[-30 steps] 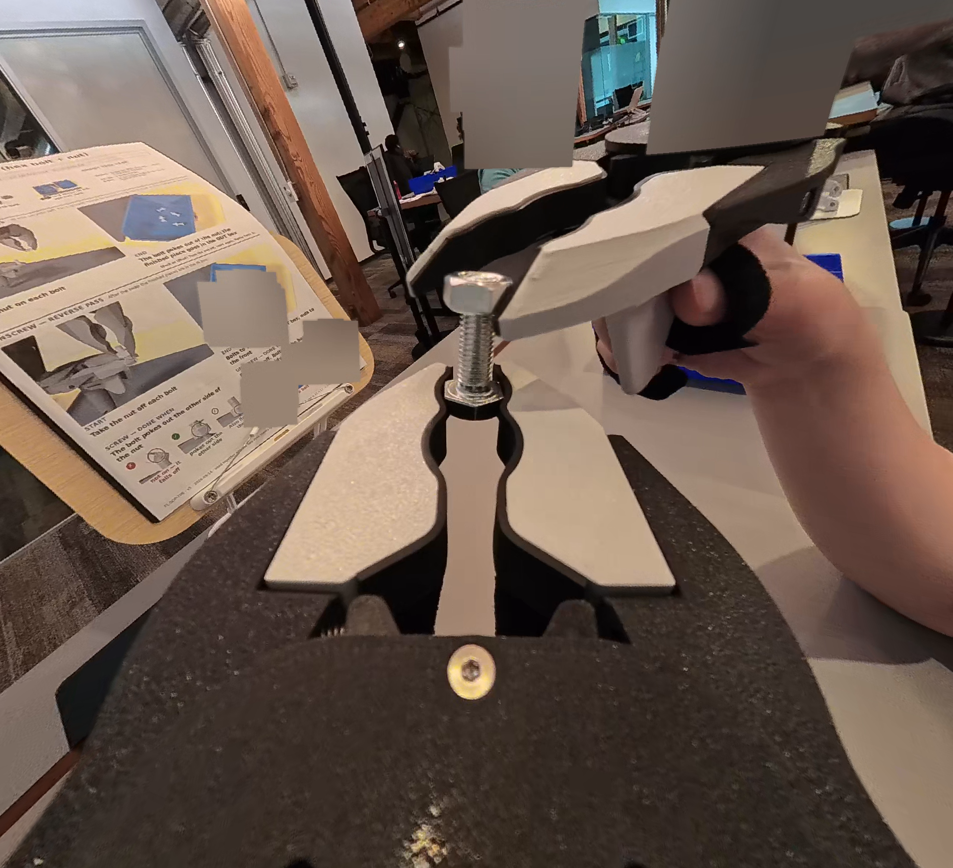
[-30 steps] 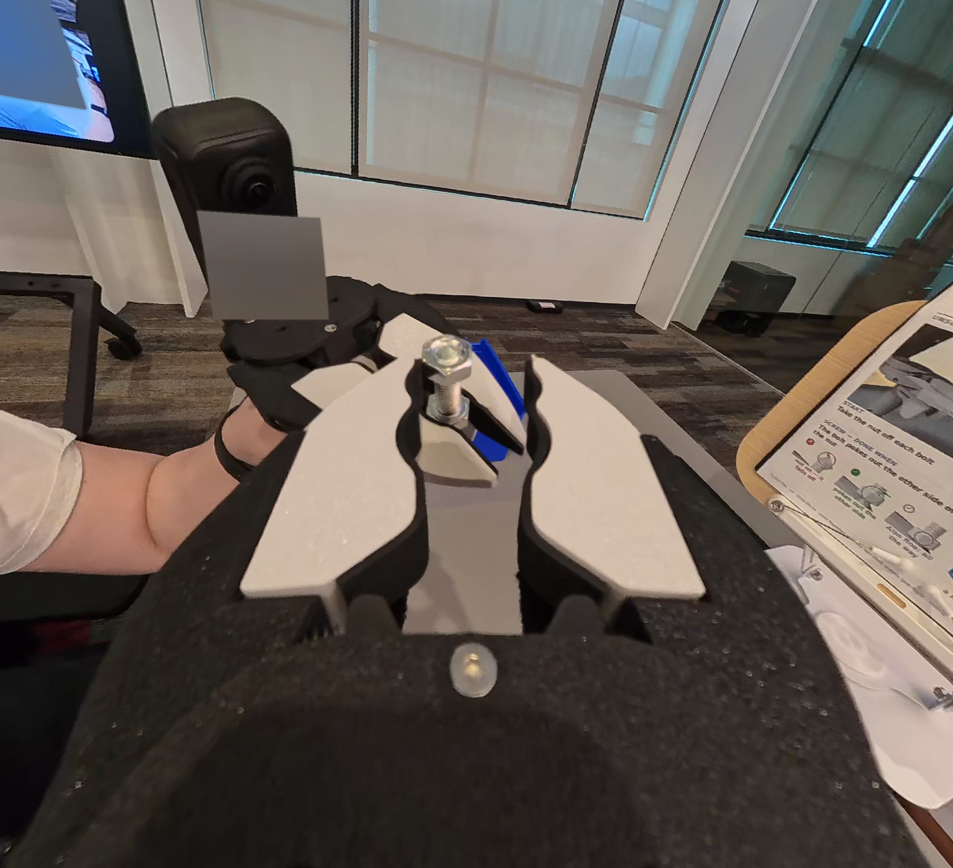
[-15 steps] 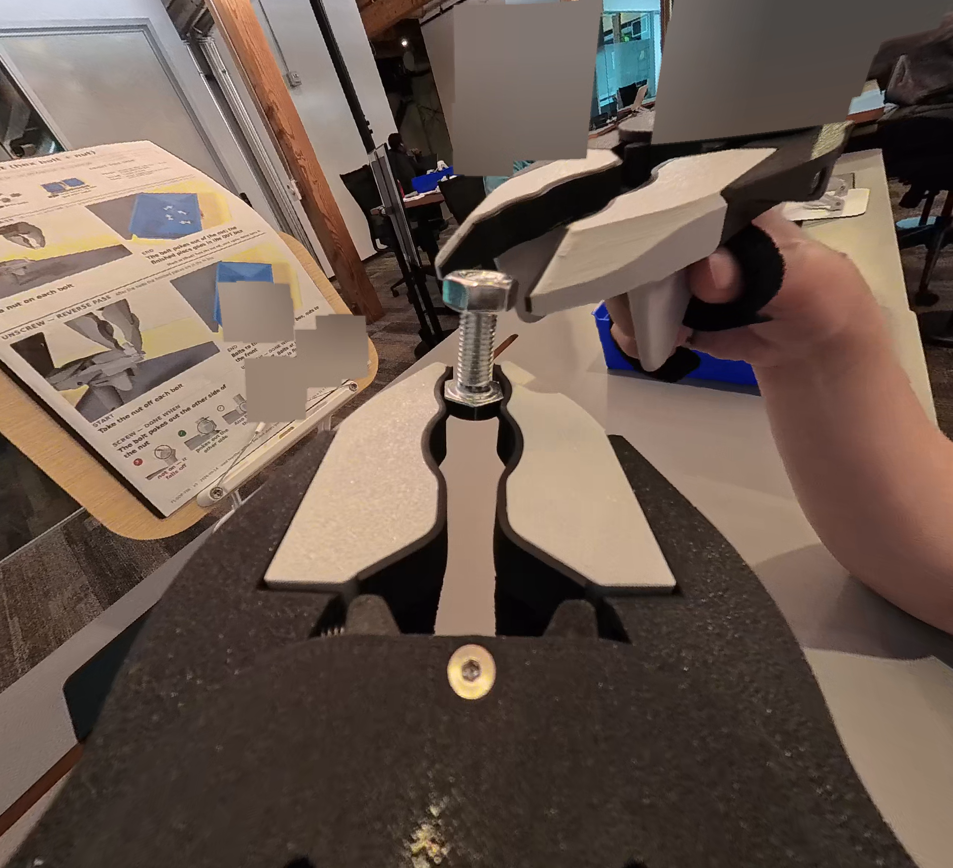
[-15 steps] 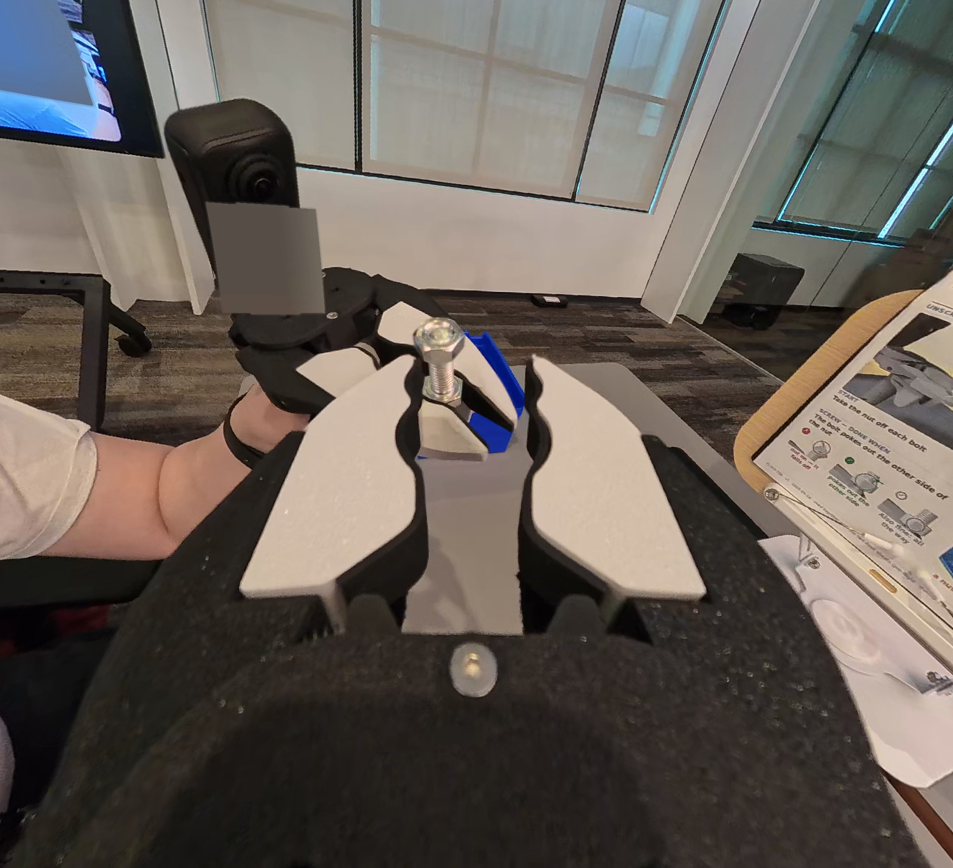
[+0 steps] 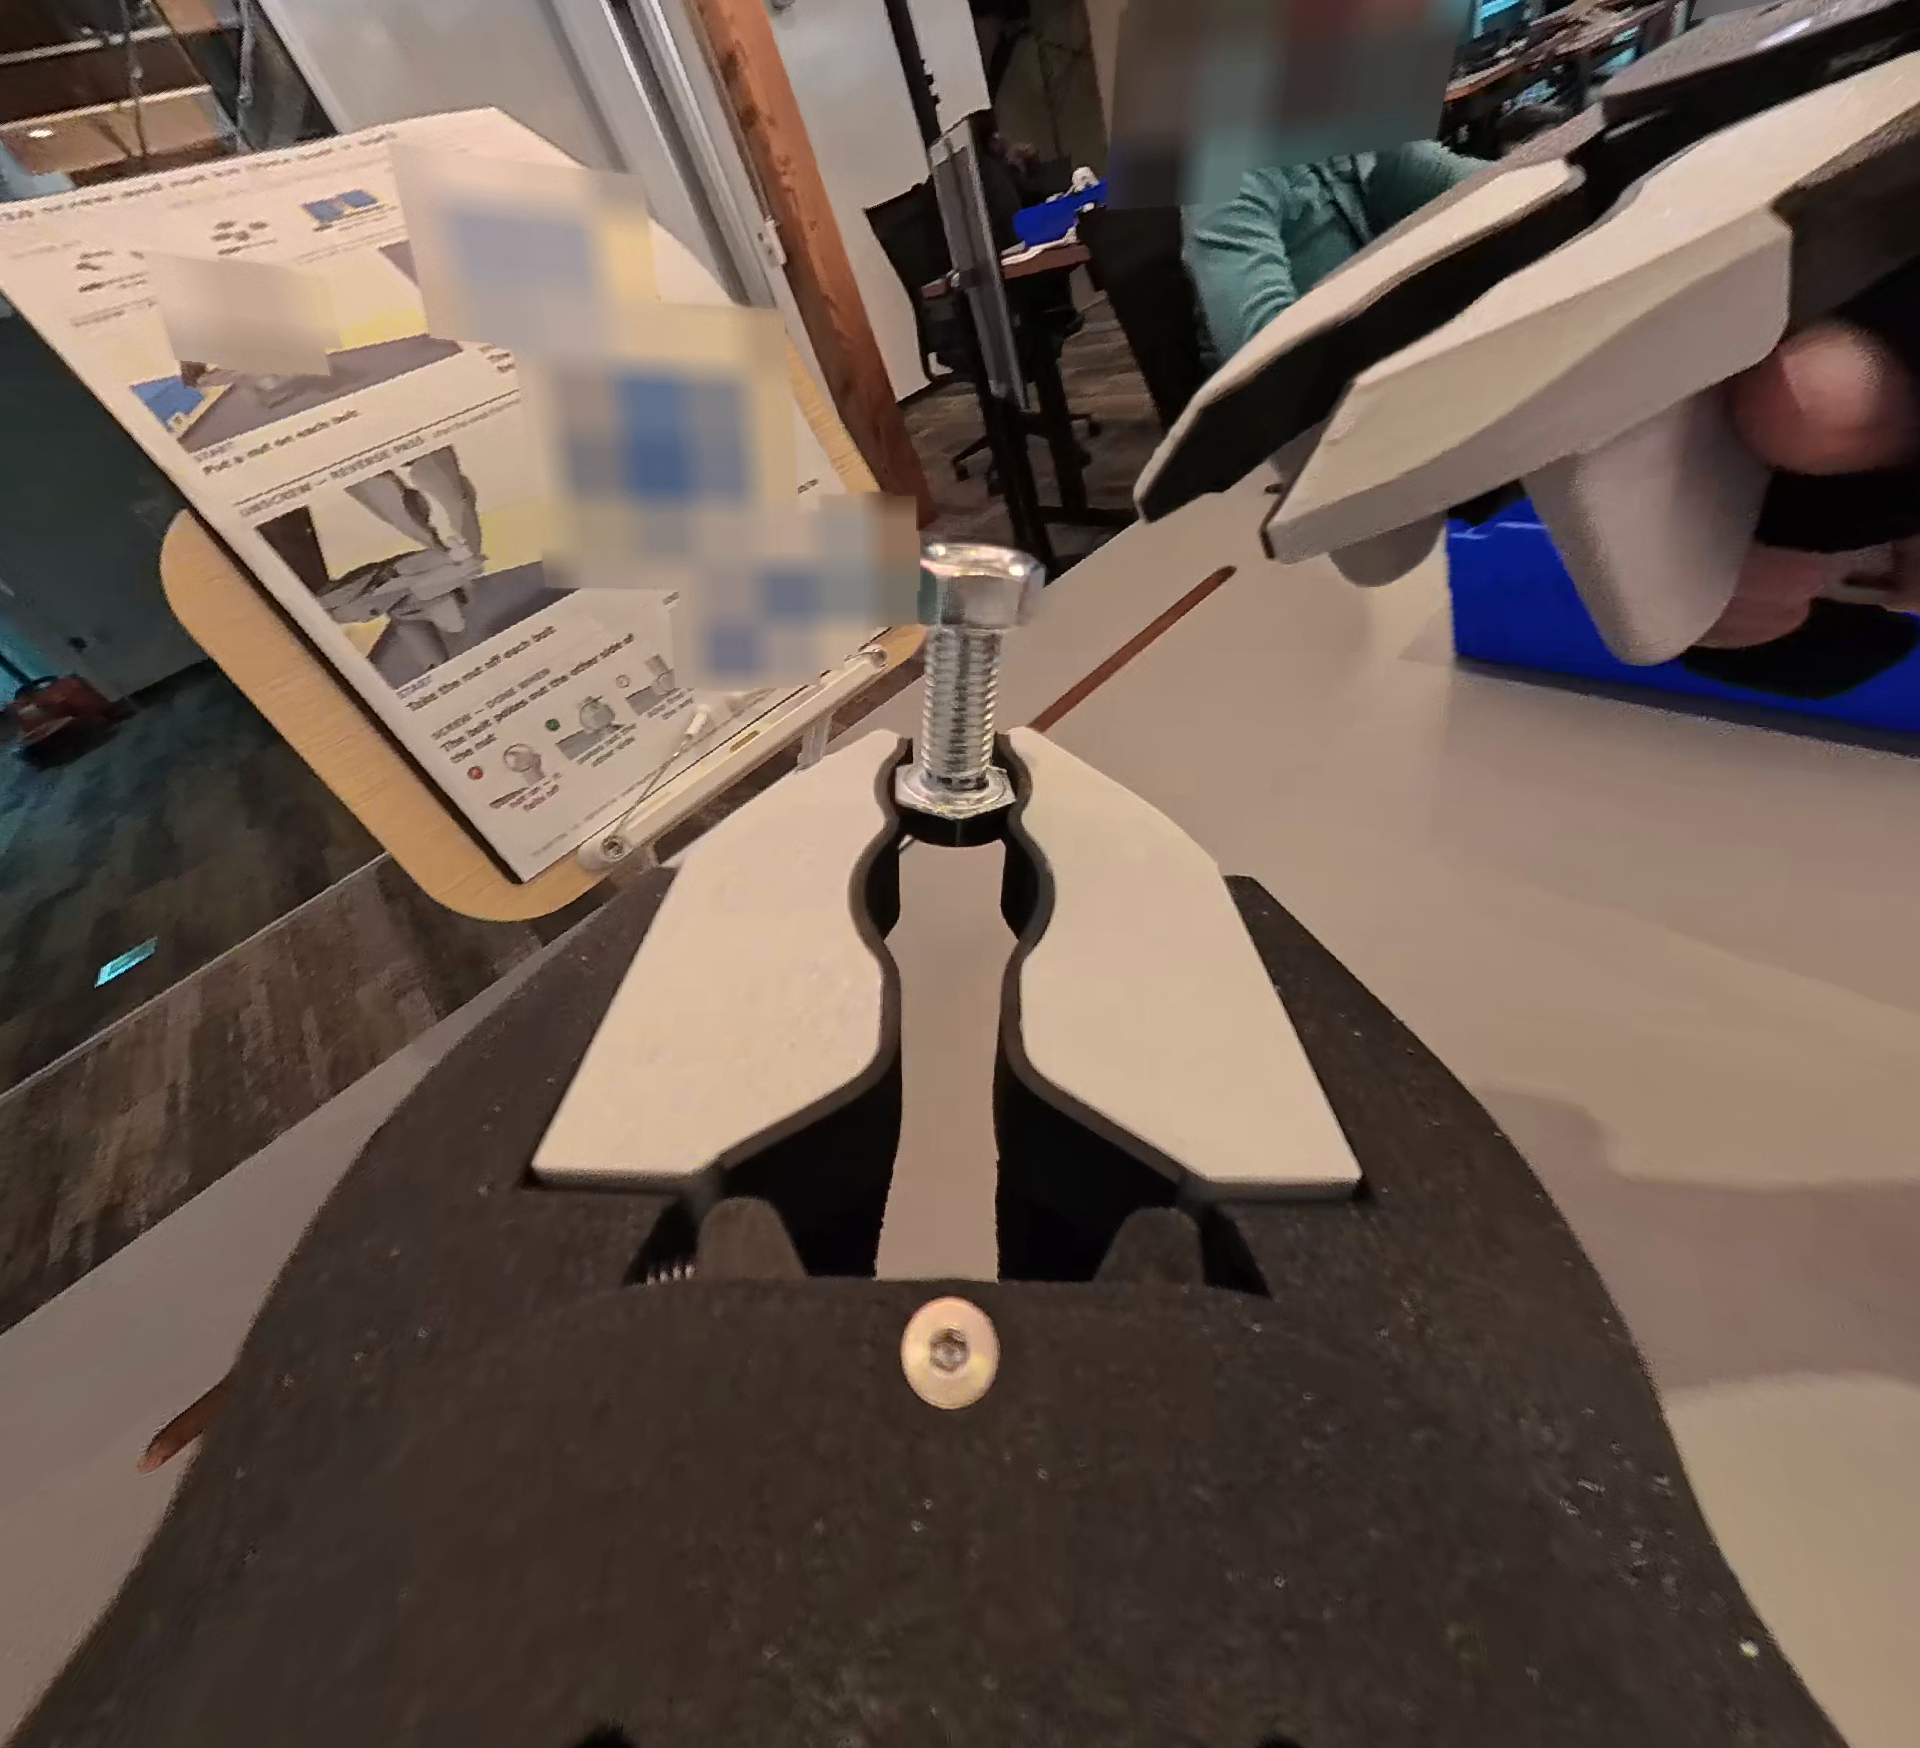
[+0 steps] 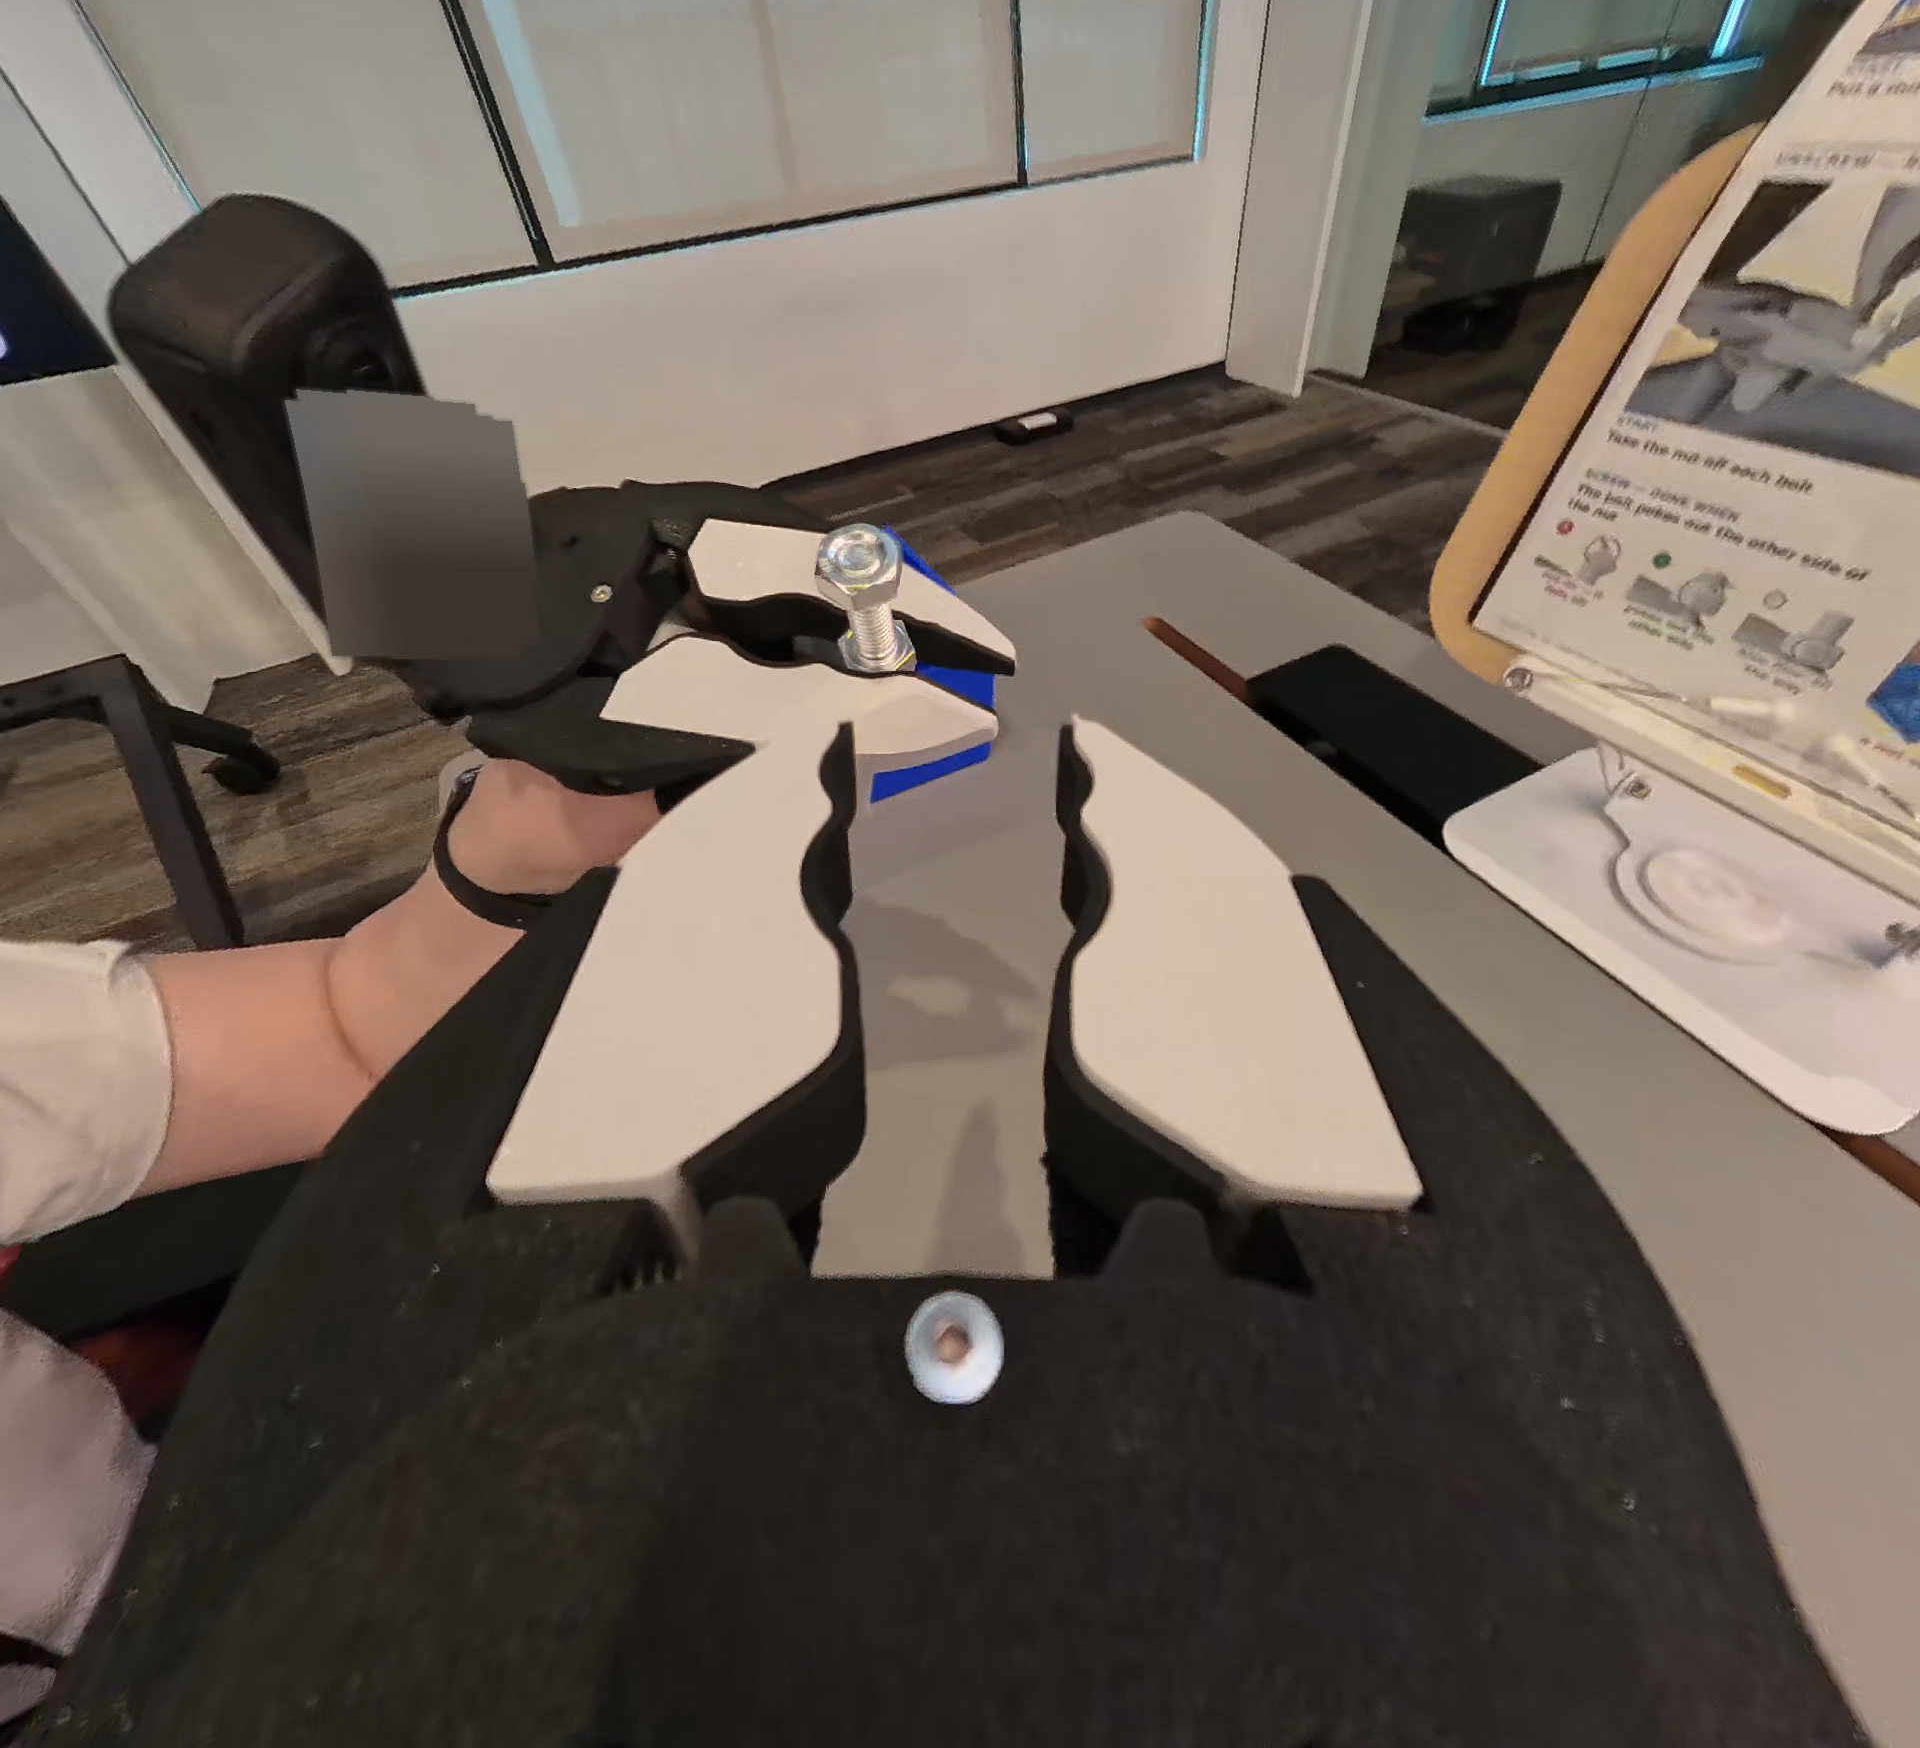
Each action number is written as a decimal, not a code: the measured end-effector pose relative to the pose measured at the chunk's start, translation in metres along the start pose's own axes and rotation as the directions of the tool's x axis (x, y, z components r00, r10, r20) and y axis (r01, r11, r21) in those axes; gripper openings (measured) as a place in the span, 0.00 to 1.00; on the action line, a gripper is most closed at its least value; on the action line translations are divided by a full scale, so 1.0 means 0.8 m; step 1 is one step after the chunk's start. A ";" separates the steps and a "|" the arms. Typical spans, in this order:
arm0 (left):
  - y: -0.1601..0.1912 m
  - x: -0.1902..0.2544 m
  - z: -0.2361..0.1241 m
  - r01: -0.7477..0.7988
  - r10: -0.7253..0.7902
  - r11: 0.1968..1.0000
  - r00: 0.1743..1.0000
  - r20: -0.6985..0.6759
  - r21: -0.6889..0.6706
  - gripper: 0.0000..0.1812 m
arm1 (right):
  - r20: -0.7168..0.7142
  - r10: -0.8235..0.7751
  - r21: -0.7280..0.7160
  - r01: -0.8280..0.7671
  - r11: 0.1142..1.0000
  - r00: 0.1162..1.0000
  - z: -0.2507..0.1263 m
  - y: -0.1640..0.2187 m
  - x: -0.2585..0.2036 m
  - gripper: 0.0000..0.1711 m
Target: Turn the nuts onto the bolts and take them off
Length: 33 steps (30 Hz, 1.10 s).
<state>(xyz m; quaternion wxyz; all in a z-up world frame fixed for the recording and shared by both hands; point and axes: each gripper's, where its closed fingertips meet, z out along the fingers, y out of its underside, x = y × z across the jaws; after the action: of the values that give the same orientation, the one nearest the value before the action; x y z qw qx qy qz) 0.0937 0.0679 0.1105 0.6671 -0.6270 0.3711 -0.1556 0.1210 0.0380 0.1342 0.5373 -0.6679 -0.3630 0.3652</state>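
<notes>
My left gripper point(image 5: 954, 758) is shut on a silver nut point(image 5: 954, 792). A silver bolt point(image 5: 961, 670) stands upright out of the nut, head on top. The right wrist view shows the same left gripper point(image 6: 935, 659) at the left, holding the nut point(image 6: 878, 654) and bolt point(image 6: 860, 597). My right gripper point(image 6: 956, 742) is open and empty, its fingers apart over the grey table point(image 6: 1091, 618). In the left wrist view it point(image 5: 1210, 519) hangs up and to the right of the bolt head, clear of it.
An instruction board on a wooden stand point(image 5: 416, 503) stands left of the bolt; it is at the right in the right wrist view point(image 6: 1714, 451), on a white base point(image 6: 1662, 919). A blue bin point(image 5: 1558, 649) sits behind the right gripper. A black block point(image 6: 1351, 711) lies on the table. The grippers' ends are close to 6 cm from one another.
My right gripper has drawn back from the bolt head, up and to the right. My left gripper still holds the nut and bolt and has swung left.
</notes>
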 end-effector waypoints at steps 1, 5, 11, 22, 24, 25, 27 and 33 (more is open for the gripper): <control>0.003 -0.005 0.001 -0.006 0.006 1.000 1.000 0.020 -0.012 0.08 | 0.010 0.019 -0.012 -0.019 1.000 1.000 0.006 -0.001 0.001 0.21; 0.017 -0.015 0.007 -0.017 0.020 0.998 0.998 0.059 -0.057 0.08 | 0.027 0.064 -0.092 -0.061 0.994 0.998 0.030 -0.018 0.001 0.21; 0.019 -0.018 0.006 -0.018 0.023 0.997 0.998 0.060 -0.074 0.08 | -0.038 0.003 -0.244 -0.012 0.970 0.999 0.060 -0.017 -0.005 0.22; 0.004 -0.009 -0.008 -0.006 0.007 0.999 1.000 0.003 -0.041 0.08 | -0.027 -0.061 -0.295 0.050 0.954 0.998 0.059 -0.021 -0.020 0.16; 0.002 -0.008 -0.009 -0.012 0.012 0.999 1.000 0.004 -0.039 0.08 | 0.010 -0.049 -0.289 0.050 0.956 0.999 0.058 -0.022 -0.027 0.12; 0.002 -0.007 -0.009 -0.015 0.015 0.999 1.000 0.001 -0.040 0.08 | 0.025 -0.047 -0.290 0.053 0.956 0.999 0.058 -0.022 -0.030 0.10; 0.001 -0.003 -0.010 -0.018 0.018 0.999 1.000 -0.021 -0.042 0.08 | 0.039 -0.067 -0.302 0.076 0.950 0.997 0.055 -0.020 -0.032 0.10; -0.002 0.044 -0.026 0.062 -0.080 0.996 0.934 -0.348 -0.064 0.08 | 0.273 -0.274 -0.350 0.361 0.864 0.922 0.034 -0.010 -0.054 0.10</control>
<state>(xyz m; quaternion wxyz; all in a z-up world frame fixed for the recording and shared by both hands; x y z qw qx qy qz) 0.1032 0.0290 0.1030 0.5676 -0.6195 0.4650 -0.2790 0.0766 0.0138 0.1421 0.4025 -0.6495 -0.5901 0.2607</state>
